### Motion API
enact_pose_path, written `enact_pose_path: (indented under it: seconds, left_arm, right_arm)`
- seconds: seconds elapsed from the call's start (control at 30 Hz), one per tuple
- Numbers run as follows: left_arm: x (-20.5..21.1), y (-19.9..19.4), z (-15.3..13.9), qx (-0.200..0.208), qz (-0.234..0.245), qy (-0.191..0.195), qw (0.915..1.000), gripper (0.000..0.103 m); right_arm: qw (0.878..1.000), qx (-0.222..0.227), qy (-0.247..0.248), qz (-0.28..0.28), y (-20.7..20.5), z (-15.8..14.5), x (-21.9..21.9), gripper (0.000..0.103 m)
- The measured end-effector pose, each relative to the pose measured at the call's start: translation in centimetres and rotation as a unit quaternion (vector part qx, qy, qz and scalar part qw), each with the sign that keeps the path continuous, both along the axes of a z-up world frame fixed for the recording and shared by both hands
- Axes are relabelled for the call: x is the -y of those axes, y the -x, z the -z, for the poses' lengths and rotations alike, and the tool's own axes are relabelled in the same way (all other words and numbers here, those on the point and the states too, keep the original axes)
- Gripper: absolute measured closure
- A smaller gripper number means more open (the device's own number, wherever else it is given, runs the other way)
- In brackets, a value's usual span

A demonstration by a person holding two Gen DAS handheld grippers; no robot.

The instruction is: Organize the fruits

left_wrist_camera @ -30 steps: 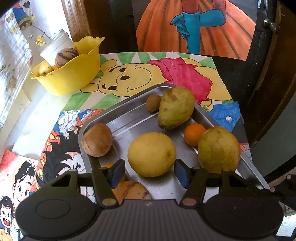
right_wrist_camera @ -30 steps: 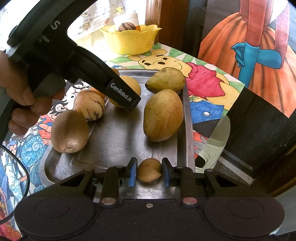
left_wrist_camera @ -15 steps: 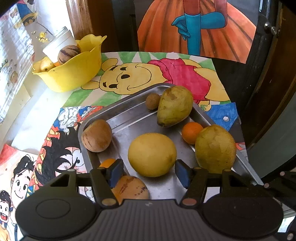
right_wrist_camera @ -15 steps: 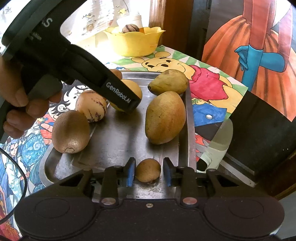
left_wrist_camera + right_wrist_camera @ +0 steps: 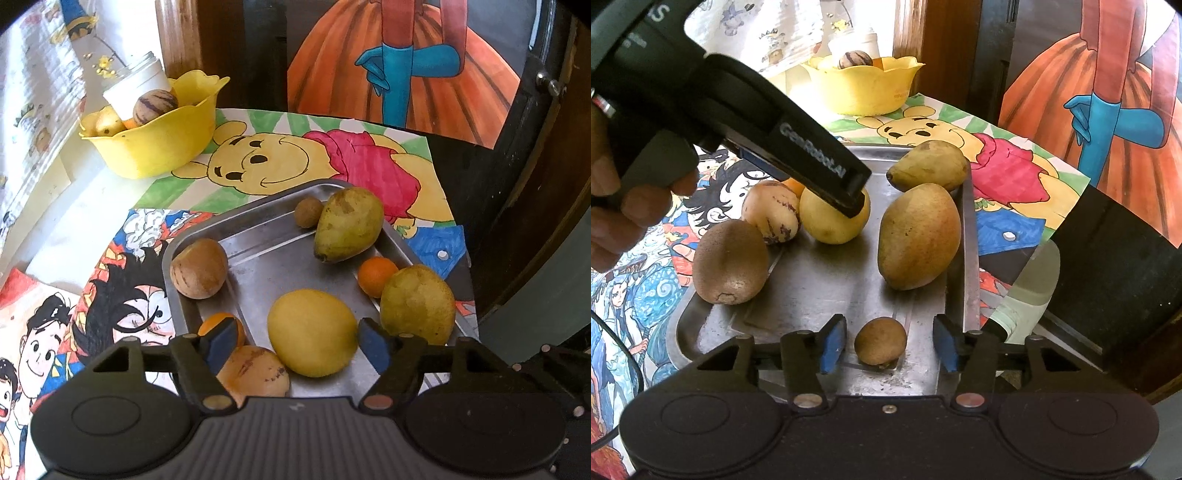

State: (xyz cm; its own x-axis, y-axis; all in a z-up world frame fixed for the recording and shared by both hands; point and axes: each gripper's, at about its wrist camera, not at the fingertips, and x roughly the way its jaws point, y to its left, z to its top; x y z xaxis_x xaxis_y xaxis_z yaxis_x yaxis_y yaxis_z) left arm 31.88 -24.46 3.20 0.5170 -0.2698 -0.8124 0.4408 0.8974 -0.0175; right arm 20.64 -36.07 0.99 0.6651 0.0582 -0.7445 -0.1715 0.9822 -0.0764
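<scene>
Right tongs (image 5: 889,345) just opened, pads clear of small brown fruit (image 5: 880,340).

Yellow bowl (image 5: 159,144) behind the silver tray (image 5: 258,254). On the tray, a yellow mango (image 5: 312,332) and a small orange (image 5: 376,275). Blue pads (image 5: 833,343) on black grippers.

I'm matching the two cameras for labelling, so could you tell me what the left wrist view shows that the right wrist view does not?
Only the left wrist view shows the small orange beside the far mango.

Only the right wrist view shows the person's hand and the pale knife beside the tray.

Both show the metal tray, the yellow bowl and the small brown fruit.
</scene>
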Motion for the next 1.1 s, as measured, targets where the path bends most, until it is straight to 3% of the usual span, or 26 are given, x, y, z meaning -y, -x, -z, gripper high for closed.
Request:
enact_pose_path:
  seconds: [0.23, 0.33, 0.53, 0.83, 1.1]
  left_arm:
    - [-1.2, 0.7, -0.7, 0.01, -0.024, 0.016, 0.9995, 0.016]
    - [-1.8, 1.0, -0.8, 0.021, -0.032, 0.033, 0.9987, 0.008]
    - [-3.3, 1.6, -1.5, 0.054, -0.066, 0.06, 0.9945, 0.002]
    - [-6.4, 3.2, -0.8, 0.096, -0.11, 0.093, 0.9849, 0.001]
    - [-8.3, 4.8, -0.2, 0.103, -0.139, 0.097, 0.9802, 0.001]
  right_arm:
    - [1.0, 0.008, -0.004, -0.006, 0.2, 0.0, -0.1, 0.038]
    - [1.0, 0.015, -0.007, -0.007, 0.3, -0.1, -0.1, 0.032]
    - [0.999, 0.046, -0.009, -0.002, 1.0, -0.6, -0.1, 0.021]
    - [0.994, 0.106, 0.005, 0.021, 1.5, -1.3, 0.1, 0.007]
    - [0.988, 0.138, -0.032, 0.052, 1.7, -1.7, 0.2, 0.001]
